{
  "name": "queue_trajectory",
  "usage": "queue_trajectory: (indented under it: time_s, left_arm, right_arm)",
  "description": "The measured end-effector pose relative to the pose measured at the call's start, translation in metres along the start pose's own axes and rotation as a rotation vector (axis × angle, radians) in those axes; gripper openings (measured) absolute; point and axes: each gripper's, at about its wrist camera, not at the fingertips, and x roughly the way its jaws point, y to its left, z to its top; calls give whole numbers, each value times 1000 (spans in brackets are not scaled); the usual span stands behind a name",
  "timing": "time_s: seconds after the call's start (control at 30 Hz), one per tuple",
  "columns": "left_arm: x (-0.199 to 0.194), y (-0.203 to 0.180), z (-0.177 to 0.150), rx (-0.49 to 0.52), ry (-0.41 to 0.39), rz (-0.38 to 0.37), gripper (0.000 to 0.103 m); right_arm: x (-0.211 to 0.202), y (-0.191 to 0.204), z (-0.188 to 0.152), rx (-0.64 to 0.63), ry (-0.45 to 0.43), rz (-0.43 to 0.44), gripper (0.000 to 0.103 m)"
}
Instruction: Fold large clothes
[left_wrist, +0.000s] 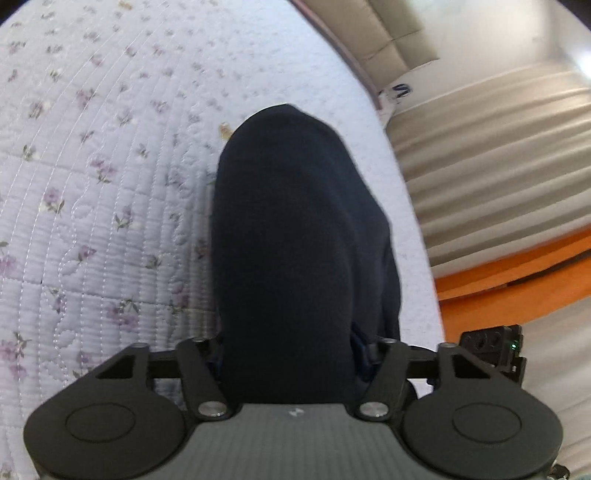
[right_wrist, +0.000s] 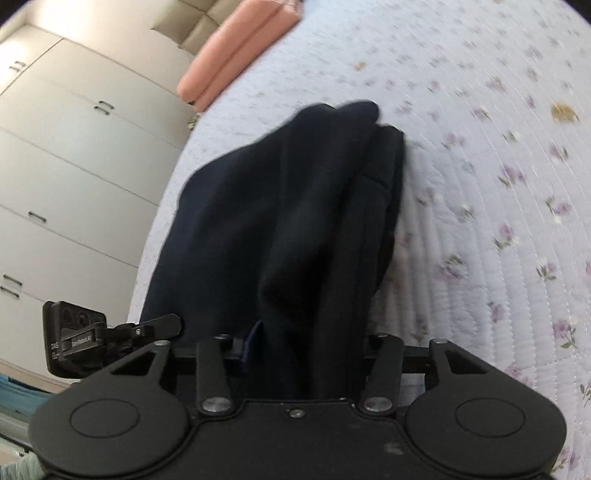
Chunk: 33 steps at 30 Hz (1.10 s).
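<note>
garment: dark navy garment (left_wrist: 295, 240), thick, prob. sweatshirt-type; lying bunched on the quilted floral bedspread (left_wrist: 92, 203), running away from both cams; in the right wrist view it's already doubled, layered edges showing at the far end (right_wrist: 384, 147).
left gripper: left gripper (left_wrist: 291, 354) is clamping a thick wad of the garment's near edge; cloth is filling the gap btwn the jaws, fingertips buried under fabric so pads not visible; grip judged from cloth bulging thru the linkage.
right gripper: right gripper (right_wrist: 303, 350) is likewise biting on a bundled near edge, several layers stacked; a bit of blue lining/tag showing at the left jaw.
step: judging — both hands are taking hold of the near end, setting up to lift & carry it over for the next fold; cloth isn't looking taut yet.
next move: needing both grippers rising together, level w/ each other, then sweeping fwd toward the far end so the near edge lands on it squarely.
watch: thick wad may be slipping out unevenly; layers could be splaying when lifted.
surroundings: pink folded item (right_wrist: 236, 55) sitting at the bed's far corner, well apart; wardrobe doors (right_wrist: 74, 166) beside the bed.
</note>
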Motion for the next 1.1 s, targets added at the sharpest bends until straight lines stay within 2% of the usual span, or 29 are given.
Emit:
queue_trajectory:
  time_s: [0.1,0.17,0.33,0.47,0.57,0.67,0.83,0.9,0.97,1.03,1.1]
  left_arm:
    - [-15,-11,-2,45,-14,-57,55]
    - [-34,-22,-7,85,-27,-89,55]
    - [-111,-32,-27,115,-72,-166,55]
    - [-177,-35,-51,113,-93,-178,55]
    - [-210,-26,-71,85,-96,-160,56]
    - [-222,-5,-93,44,-91,-137,56]
    - [-195,61,-137,-57,-58,-25,57]
    - [-182,96,-159,-136,-87,30,68]
    - [-183,123,-173,-205,-149,-80,65]
    - [-187,124,-178,-156,-185,-98,65]
    - [-192,120,-184,-91,-217,-78,65]
  right_arm:
    - [-14,34,-5,-77,-25,25,57]
    - [-25,66,-16,-142,-45,12,57]
    - [-57,137,-60,-154,-132,53,57]
    - [-65,192,-99,-171,-149,42,57]
    - [-58,210,-120,-184,-121,22,57]
    - [-41,203,-138,-172,-71,1,56]
    - [12,156,-180,-165,21,-95,56]
    - [20,140,-191,-127,-6,-67,65]
    - [19,135,-198,-126,-60,-41,68]
    - [16,139,-203,-175,-97,-56,73]
    - [14,142,-201,-205,-128,-76,73]
